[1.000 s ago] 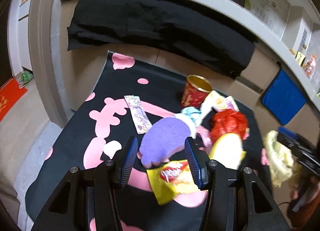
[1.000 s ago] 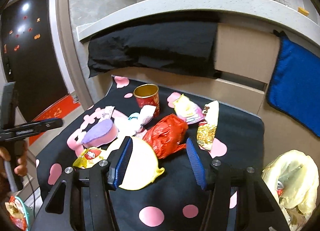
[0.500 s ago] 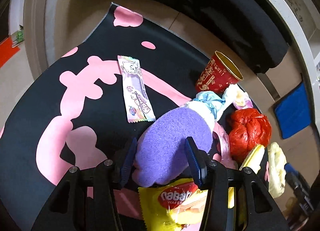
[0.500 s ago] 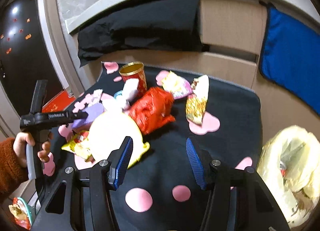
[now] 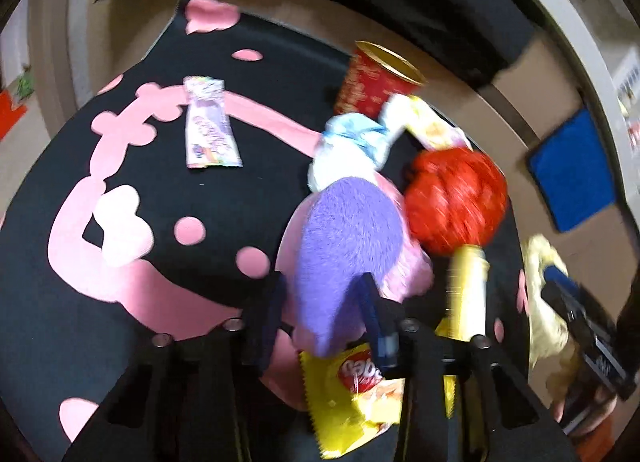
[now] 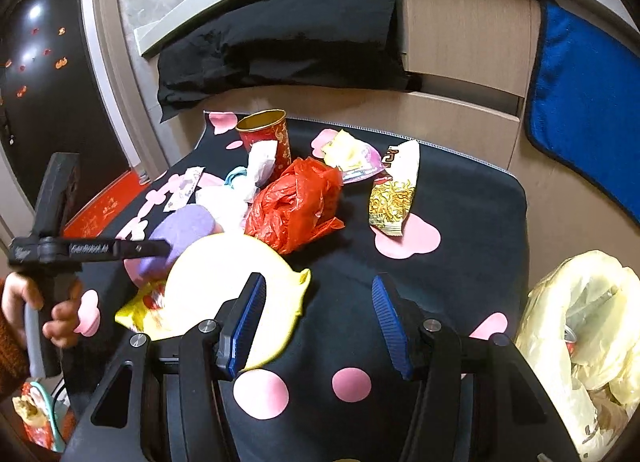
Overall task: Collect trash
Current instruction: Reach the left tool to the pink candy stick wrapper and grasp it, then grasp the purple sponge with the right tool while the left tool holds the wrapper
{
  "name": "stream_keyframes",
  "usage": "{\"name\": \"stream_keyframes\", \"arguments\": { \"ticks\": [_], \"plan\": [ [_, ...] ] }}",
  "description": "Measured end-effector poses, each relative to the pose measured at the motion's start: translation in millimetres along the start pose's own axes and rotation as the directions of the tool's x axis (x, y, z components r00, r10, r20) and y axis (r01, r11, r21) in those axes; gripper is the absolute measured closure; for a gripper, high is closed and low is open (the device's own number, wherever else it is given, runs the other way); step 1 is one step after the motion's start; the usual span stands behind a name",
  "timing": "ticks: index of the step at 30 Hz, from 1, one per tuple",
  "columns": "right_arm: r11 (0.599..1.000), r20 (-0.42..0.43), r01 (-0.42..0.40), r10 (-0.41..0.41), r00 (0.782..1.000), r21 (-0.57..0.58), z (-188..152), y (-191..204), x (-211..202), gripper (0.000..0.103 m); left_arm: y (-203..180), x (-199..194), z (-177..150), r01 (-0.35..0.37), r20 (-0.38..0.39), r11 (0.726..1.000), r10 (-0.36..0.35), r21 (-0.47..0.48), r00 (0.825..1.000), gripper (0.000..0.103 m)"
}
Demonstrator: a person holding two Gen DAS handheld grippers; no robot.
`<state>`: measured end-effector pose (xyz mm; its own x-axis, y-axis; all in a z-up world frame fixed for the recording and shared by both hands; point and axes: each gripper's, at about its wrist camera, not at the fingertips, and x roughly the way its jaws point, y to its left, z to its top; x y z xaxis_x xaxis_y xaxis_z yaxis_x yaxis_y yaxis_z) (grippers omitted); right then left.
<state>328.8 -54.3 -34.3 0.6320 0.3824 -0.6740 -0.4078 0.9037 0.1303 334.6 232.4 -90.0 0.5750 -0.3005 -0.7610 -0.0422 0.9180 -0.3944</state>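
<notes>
Left hand-held gripper [image 5: 322, 304]: its jaws are closing around the near end of the purple plush pad [image 5: 348, 238], which lies between them; whether the pads already press on it cannot be told through the blur. The pad's long axis runs from the jaws toward 12 o'clock, ending at a crumpled white-and-blue wrapper [image 5: 352, 146]. At 1 o'clock of the pad sits the crumpled red plastic bag [image 5: 456, 198]; at 12 o'clock stands the red paper cup with a gold rim [image 5: 372, 82], upright; at 10 o'clock lies a flat lilac sachet [image 5: 210, 124], long axis toward 12 o'clock. A yellow snack packet [image 5: 352, 402] lies under the jaws.

Right hand-held gripper [image 6: 318, 326]: jaws spread, nothing between them, above the black cloth with pink spots [image 6: 460, 222] covering the worktop. Only this view shows the pale yellow round plate [image 6: 224, 282] at the left jaw, the noodle-print packet [image 6: 394, 190] pointing to 12 o'clock, the pale yellow plastic bag [image 6: 580, 342] at 3 o'clock, and the person's hand [image 6: 40, 302] on the left handle. Behind: black fabric [image 6: 280, 42] and a blue towel [image 6: 580, 102].
</notes>
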Motion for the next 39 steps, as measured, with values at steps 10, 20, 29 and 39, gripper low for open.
{"name": "stream_keyframes", "arguments": {
  "ticks": [10, 20, 29, 39],
  "plan": [
    [1.000, -0.024, -0.011, 0.011, 1.000, 0.025, -10.0, -6.8, 6.7, 0.050, -15.3, -24.3, -9.9, 0.050, 0.044, 0.996, -0.053, 0.073, 0.998, 0.080],
    [0.998, -0.023, -0.009, 0.010, 1.000, 0.057, -17.8, -12.1, 14.4, 0.050, 48.8, -6.8, 46.1, -0.238, 0.264, 0.951, 0.285, -0.196, 0.922, 0.056],
    [0.999, -0.019, -0.011, 0.012, 1.000, 0.050, -19.8, -15.9, 23.4, 0.050, 69.0, 51.6, 98.1, -0.317, 0.150, 0.909, 0.365, -0.269, 0.919, 0.056],
    [0.998, -0.022, -0.009, 0.010, 1.000, 0.066, -13.8, -19.8, 19.4, 0.050, 58.6, 38.7, 75.4, -0.161, 0.089, 0.974, 0.176, -0.160, 0.980, 0.092]
  ]
}}
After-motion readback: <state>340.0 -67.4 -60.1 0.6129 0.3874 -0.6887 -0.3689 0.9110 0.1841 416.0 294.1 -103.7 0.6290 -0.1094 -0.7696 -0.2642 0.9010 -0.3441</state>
